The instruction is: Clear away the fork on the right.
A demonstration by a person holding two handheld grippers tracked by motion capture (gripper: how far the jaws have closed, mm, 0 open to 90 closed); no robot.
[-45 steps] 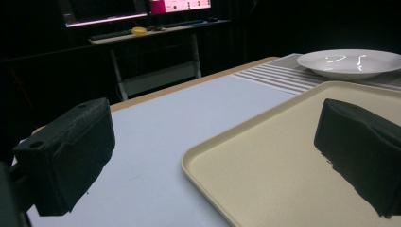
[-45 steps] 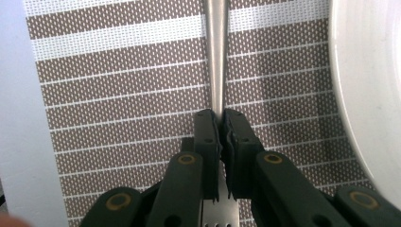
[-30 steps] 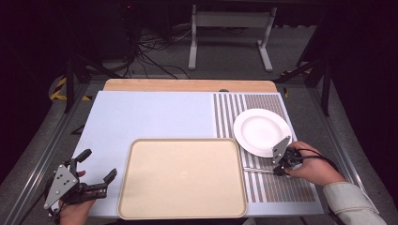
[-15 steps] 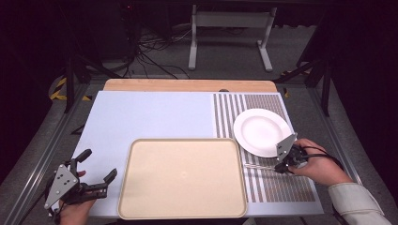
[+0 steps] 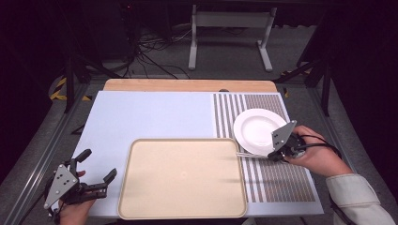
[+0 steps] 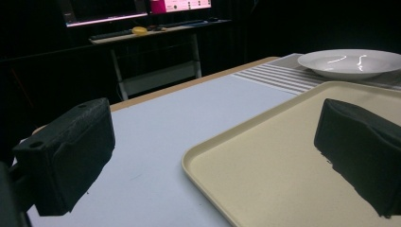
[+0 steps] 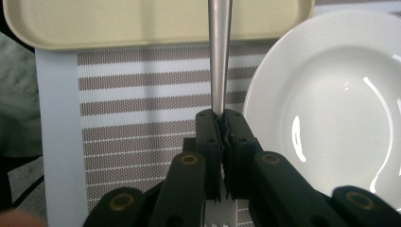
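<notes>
Right gripper view, centre of frame: slim, smooth silver utensil handle clamped between the closed jaws of the right gripper, running straight up toward the top edge over the striped placemat; which utensil, hard to tell, though tine-like ends peek out at the bottom. Just to its right, glossy white plate, close beside the handle. Across the top, cream tray with rounded rim. High view, right of centre: right gripper at the plate's lower edge, handle reaching left to the tray's corner. Lower left: left gripper with jaws spread wide, holding nothing, beside the tray over the pale blue table cover. Beyond, wooden table edge, dark floor, cables, metal stand.
</notes>
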